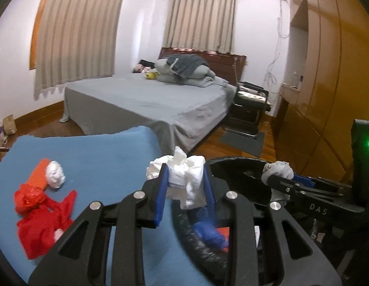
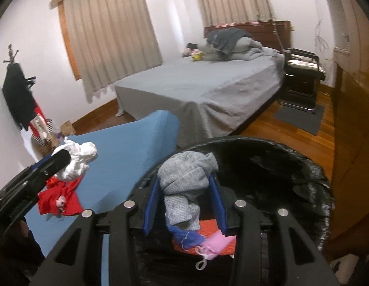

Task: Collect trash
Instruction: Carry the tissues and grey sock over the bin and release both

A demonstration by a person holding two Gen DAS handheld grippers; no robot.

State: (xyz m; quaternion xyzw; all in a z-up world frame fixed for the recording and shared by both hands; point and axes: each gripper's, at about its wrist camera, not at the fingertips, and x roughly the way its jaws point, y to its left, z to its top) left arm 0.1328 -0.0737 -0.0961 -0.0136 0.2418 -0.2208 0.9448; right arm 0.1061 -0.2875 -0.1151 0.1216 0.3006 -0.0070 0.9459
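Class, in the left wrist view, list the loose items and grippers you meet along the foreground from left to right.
red crumpled plastic → white paper ball → white tissue wad in the left gripper → grey cloth in the right gripper

The desk wears plain blue cloth. On it lie a bright red rag, an orange ribbed block and a white ball. A white tissue wad sits between blue-lined black jaws. The grey knit sock hangs over the black-lined bin, which holds orange, blue and pink scraps.
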